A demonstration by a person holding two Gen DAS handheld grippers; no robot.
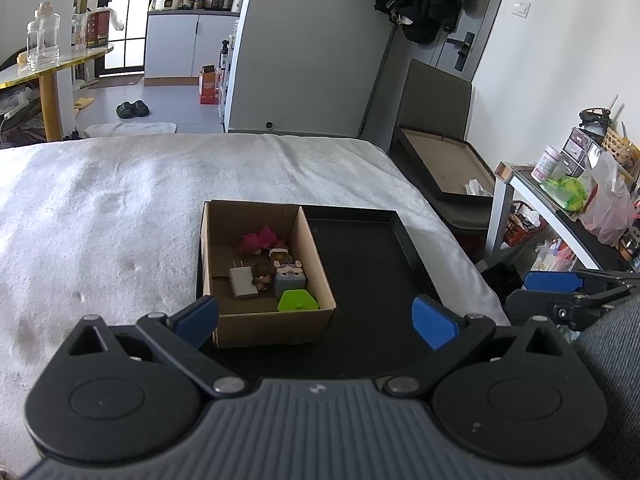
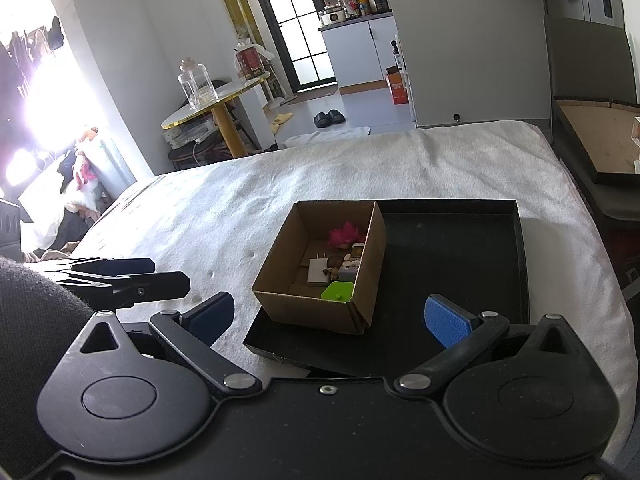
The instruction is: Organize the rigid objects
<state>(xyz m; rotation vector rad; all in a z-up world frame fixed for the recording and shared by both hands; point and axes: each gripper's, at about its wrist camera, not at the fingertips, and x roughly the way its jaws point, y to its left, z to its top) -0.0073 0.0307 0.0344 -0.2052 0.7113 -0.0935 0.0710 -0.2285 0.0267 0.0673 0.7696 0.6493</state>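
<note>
Left wrist view looks past the left gripper [image 1: 316, 322], whose blue-padded fingers [image 1: 434, 322] stand wide apart with nothing between them, hovering over the near end of the shallow black rectangular tray [image 1: 404, 236]. Just beyond the finger tips sits the open brown cardboard box [image 1: 272, 326], set in the left part of the tray, its near wall facing the camera. Inside lie a white wall charger with two prongs [image 1: 241, 280], a lime green plastic piece [image 1: 298, 301] in the near right corner, a small blue-grey block figure [image 1: 290, 276], a brown-haired doll figure [image 1: 264, 271] and a pink fluffy toy [image 1: 260, 238] at the back. At the right edge this view catches the right gripper [image 1: 560, 284] side-on beside the tray; its spread cannot be read from here.

Right wrist view settles that: the right gripper [image 2: 336, 320] is also spread wide and empty, one pad [image 2: 446, 322] over the tray [image 2: 516, 264], the other over the white towel-like cover [image 2: 200, 216]. It shows the box [image 2: 316, 314] from its corner, and the tray's near left corner overhanging nothing, flat on the cover. The left gripper [image 2: 120, 276] appears side-on, low over the cover, well left of the box.

The tray's right half is bare black floor. The cover runs wide to the left and far side; its right edge drops close beside the tray.
</note>
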